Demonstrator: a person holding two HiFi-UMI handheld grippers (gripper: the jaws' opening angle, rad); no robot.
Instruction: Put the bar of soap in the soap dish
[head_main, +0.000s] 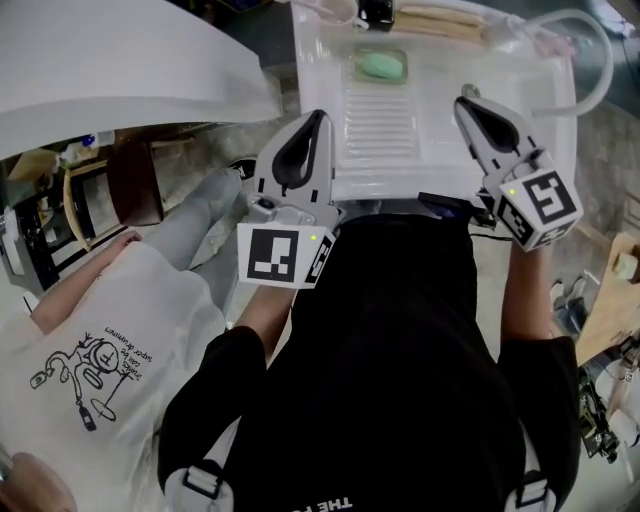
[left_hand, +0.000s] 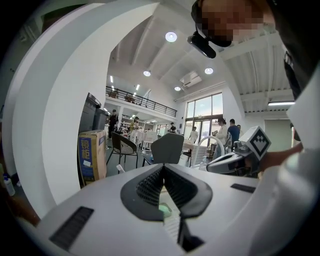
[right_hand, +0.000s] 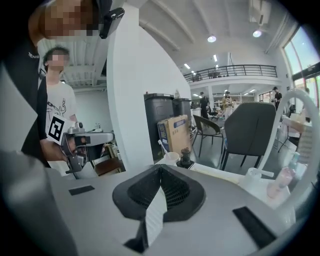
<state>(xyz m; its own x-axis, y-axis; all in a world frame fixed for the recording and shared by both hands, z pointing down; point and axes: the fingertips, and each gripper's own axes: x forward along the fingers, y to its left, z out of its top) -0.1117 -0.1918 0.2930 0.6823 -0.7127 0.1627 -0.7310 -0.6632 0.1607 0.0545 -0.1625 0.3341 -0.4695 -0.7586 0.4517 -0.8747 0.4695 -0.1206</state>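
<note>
Left gripper (head_main: 318, 118) held at near-left edge of sink (head_main: 500, 100), roughly level, jaws clenched, empty | right gripper (head_main: 466, 98) over sink's right side, tilted down, clenched, empty | soap bar (head_main: 381, 66) lay in soap dish (head_main: 355, 72), well beyond both.

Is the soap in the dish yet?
In. The green soap lies flat within the dish rim.

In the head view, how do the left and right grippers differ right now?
The left gripper is over the sink's left front edge; the right gripper is over its right side. The left gripper's marker cube faces the camera flat; the right gripper's marker cube is tilted. Shared: both are shut, empty, and clear of the green soap in the soap dish.
</note>
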